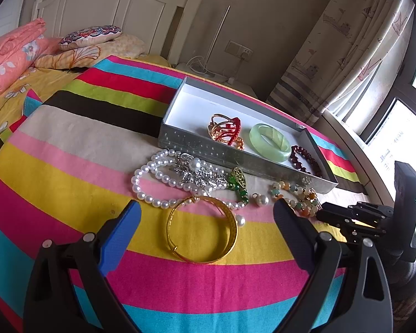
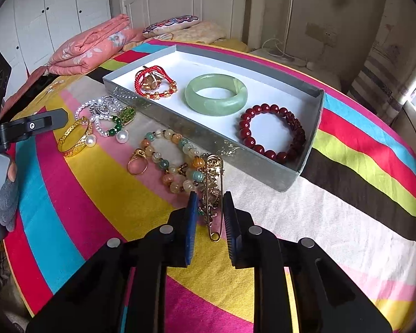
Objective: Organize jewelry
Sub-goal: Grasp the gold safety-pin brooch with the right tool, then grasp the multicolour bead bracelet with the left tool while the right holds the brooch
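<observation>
Box far half clear; near rim crowded.
Loose jewelry pile (image 2: 163, 149) lines silver box (image 2: 197, 130) near wall; bedspread (image 2: 319, 222) right open.

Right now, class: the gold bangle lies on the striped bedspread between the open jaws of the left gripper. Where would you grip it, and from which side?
Probably from above, across the near arc of the gold bangle, one jaw inside the ring and one outside. It lies flat on the bedspread, so the band's edge faces up. Its far arc touches the pearl necklace, so keep clear there.

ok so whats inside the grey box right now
Three pieces lie in the grey box: a red cord and gold tangle, a green jade bangle and a dark red bead bracelet. From the left wrist view, the near wall hides part of the floor.
</observation>
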Motion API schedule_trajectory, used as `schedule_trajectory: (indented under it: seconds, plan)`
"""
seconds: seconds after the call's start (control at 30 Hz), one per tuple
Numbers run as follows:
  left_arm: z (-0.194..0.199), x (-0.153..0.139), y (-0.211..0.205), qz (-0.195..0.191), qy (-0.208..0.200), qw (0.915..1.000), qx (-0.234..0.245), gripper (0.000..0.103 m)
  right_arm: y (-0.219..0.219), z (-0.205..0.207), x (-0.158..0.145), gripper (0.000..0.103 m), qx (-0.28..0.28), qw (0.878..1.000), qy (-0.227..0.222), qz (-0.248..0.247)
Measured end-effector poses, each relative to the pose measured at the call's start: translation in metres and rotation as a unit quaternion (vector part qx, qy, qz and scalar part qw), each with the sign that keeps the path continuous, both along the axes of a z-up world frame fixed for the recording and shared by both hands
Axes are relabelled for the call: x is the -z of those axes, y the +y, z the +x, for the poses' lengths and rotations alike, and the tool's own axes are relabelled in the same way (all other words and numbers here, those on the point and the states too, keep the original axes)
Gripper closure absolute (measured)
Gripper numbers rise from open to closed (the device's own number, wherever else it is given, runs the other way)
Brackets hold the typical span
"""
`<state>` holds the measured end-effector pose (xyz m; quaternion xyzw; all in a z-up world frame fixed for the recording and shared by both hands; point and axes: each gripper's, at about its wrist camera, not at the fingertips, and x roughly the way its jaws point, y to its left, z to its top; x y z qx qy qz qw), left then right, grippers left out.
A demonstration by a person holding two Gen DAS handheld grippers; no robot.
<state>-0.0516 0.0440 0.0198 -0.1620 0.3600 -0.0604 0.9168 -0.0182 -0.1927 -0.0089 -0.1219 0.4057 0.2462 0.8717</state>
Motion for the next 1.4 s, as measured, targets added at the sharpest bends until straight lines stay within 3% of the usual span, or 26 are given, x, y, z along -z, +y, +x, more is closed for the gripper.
schedule_trajectory:
  seconds: [0.27, 0.37, 0.43, 0.53, 0.67, 0.83, 1.07, 1.17, 1.2, 1.23, 1.4]
  plan:
    - [0.0, -0.001, -0.008, 0.023, 0.001, 0.9997, 0.005, 0.008, -0.015, -0.034, -0.001, 0.083, 0.034, 0.999, -0.009, 0.011]
    - [-0.003, -0.007, -0.033, 0.068, -0.007, 0.997, 0.038, 0.008, -0.028, -0.048, -0.002, 0.083, 0.045, 0.998, -0.006, 0.031]
    - [-0.005, -0.01, -0.053, 0.077, -0.006, 0.9945, 0.071, 0.008, -0.037, -0.054, -0.002, 0.083, 0.053, 0.998, -0.004, 0.041]
    - [-0.003, -0.012, -0.093, 0.106, -0.007, 0.9872, 0.118, 0.008, -0.049, -0.059, -0.003, 0.083, 0.07, 0.996, -0.005, 0.052]
    - [0.006, -0.011, -0.143, 0.164, -0.021, 0.9714, 0.17, 0.009, -0.061, -0.061, -0.004, 0.083, 0.087, 0.994, -0.003, 0.068]
    - [0.032, 0.001, -0.181, 0.205, 0.001, 0.952, 0.227, 0.042, -0.068, -0.062, -0.005, 0.083, 0.091, 0.992, -0.003, 0.087]
    - [0.06, 0.015, -0.191, 0.212, 0.028, 0.9449, 0.248, 0.045, -0.071, -0.063, -0.006, 0.083, 0.085, 0.991, -0.001, 0.105]
    - [0.066, 0.018, -0.191, 0.197, 0.036, 0.9448, 0.259, 0.052, -0.072, -0.064, -0.006, 0.083, 0.084, 0.99, -0.001, 0.111]
    - [0.065, 0.018, -0.191, 0.201, 0.033, 0.943, 0.263, 0.062, -0.073, -0.065, -0.006, 0.083, 0.084, 0.99, -0.001, 0.112]
    - [0.063, 0.017, -0.191, 0.201, 0.031, 0.9414, 0.269, 0.081, -0.073, -0.065, -0.006, 0.083, 0.084, 0.99, -0.001, 0.113]
    - [0.048, 0.018, -0.194, 0.208, 0.014, 0.9366, 0.281, 0.081, -0.074, -0.064, -0.006, 0.083, 0.085, 0.99, 0.002, 0.114]
